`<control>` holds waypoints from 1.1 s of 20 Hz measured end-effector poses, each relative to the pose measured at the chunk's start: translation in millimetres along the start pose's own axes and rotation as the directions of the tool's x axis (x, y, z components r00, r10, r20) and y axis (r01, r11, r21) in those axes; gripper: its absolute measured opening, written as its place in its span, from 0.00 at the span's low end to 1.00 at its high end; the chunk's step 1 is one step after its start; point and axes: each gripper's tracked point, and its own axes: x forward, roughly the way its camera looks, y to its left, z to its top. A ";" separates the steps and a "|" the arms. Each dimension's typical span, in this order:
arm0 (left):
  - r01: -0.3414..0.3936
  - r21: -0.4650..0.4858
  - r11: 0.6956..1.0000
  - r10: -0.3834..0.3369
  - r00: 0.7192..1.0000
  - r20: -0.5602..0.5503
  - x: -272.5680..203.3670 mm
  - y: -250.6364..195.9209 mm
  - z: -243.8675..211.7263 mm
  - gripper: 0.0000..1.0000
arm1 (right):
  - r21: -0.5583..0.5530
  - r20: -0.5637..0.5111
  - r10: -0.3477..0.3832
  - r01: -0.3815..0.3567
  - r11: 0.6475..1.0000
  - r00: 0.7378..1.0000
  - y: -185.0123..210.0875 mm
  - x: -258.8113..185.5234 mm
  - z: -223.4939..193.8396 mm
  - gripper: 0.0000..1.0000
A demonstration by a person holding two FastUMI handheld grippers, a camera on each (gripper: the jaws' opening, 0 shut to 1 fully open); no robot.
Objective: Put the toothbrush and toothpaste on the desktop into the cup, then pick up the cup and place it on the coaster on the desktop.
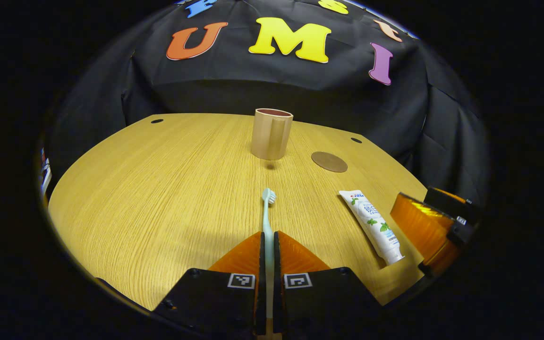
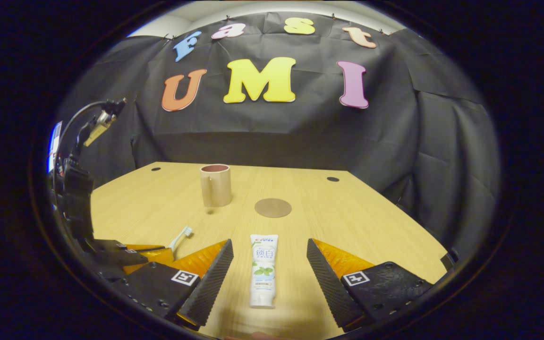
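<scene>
A pale toothbrush (image 1: 267, 212) lies on the wooden desktop (image 1: 158, 189), and my left gripper (image 1: 267, 238) is shut on its handle, bristle head pointing toward the tan cup (image 1: 271, 133). A round brown coaster (image 1: 329, 161) lies right of the cup. The white toothpaste tube (image 1: 371, 225) lies to the right. In the right gripper view my right gripper (image 2: 269, 252) stands open astride the toothpaste tube (image 2: 263, 270), its fingers apart from it. Cup (image 2: 216, 185), coaster (image 2: 273, 208) and toothbrush head (image 2: 183, 234) lie beyond.
The right gripper's fingers (image 1: 430, 231) show at the right edge of the left gripper view. The left gripper and its holder (image 2: 125, 257) sit at the lower left of the right gripper view. Small holes (image 1: 356, 140) mark the desktop's far corners.
</scene>
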 end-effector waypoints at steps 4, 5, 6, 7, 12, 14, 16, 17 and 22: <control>0.008 -0.017 1.000 -0.006 0.997 0.076 -15.6 3.3 23.6 0.12 | 0.001 -0.050 -0.001 0.001 1.000 0.999 1.0 11.3 -10.4 0.95; 0.003 -0.014 1.000 -0.002 0.995 0.096 -20.2 4.5 28.3 0.08 | 0.010 -0.069 -0.003 0.004 1.000 0.998 0.4 14.8 -14.2 0.95; 0.000 -0.007 1.000 0.001 0.993 0.117 -25.1 4.9 34.8 0.08 | 0.019 -0.087 -0.007 0.009 1.000 0.996 -1.0 18.1 -16.8 0.94; -0.003 0.003 1.000 0.003 0.991 0.135 -29.0 4.6 39.9 0.08 | 0.023 -0.106 -0.012 0.015 1.000 0.994 -2.6 21.7 -20.7 0.94; -0.006 0.056 0.998 -0.007 0.973 0.233 -51.2 -4.4 61.9 0.08 | 0.049 -0.218 -0.027 0.038 0.998 0.976 -10.0 36.6 -38.5 0.78; -0.024 0.088 0.996 -0.001 0.962 0.272 -60.2 -5.1 68.9 0.08 | 0.071 -0.256 -0.010 0.029 0.997 0.967 -6.7 41.0 -44.9 0.69; -0.023 0.103 0.994 -0.009 0.956 0.294 -64.5 -7.5 73.8 0.08 | 0.077 -0.301 0.026 -0.002 0.997 0.953 -0.5 44.6 -56.8 0.59; -0.018 0.105 0.994 -0.014 0.953 0.302 -66.3 -7.7 75.5 0.08 | 0.077 -0.284 0.051 -0.031 0.997 0.957 3.1 44.5 -51.3 0.57; -0.030 0.090 0.995 -0.005 0.931 0.364 -70.9 0.5 92.6 0.08 | 0.129 -0.272 0.115 -0.082 0.988 0.955 0.3 43.8 -48.3 0.33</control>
